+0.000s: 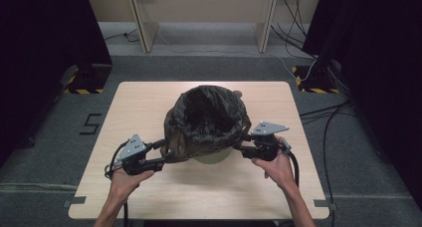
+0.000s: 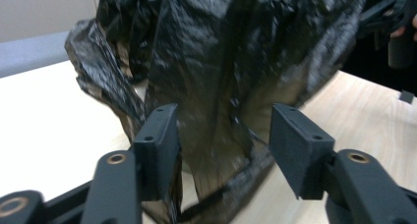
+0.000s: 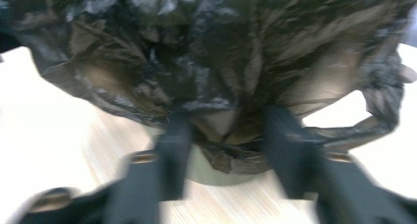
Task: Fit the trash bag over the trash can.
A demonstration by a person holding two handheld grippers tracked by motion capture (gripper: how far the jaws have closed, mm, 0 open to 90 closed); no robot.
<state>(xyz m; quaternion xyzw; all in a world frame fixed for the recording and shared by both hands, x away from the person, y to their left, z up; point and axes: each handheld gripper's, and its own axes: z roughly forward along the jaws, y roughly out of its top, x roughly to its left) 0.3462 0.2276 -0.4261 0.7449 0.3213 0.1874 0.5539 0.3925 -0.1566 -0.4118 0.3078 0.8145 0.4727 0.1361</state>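
Note:
A black bin bag [image 1: 206,120] lines a small pale bin [image 1: 211,158] at the middle of the table, with its rim folded down over the outside. My left gripper [image 1: 166,151] is at the bag's lower left side. In the left gripper view its jaws [image 2: 223,121] stand apart around a hanging fold of the bag [image 2: 221,47], and the pads are not pressing it. My right gripper [image 1: 244,143] is at the bag's lower right side. The right gripper view is blurred, but its jaws [image 3: 227,118] stand apart around the bag's [image 3: 196,47] lower hem, just above the bin [image 3: 211,172].
The light wooden table [image 1: 149,102] has bare room on every side of the bin. Dark curtains hang at both sides, cables run over the grey floor at the right, and a wooden frame stands behind the table.

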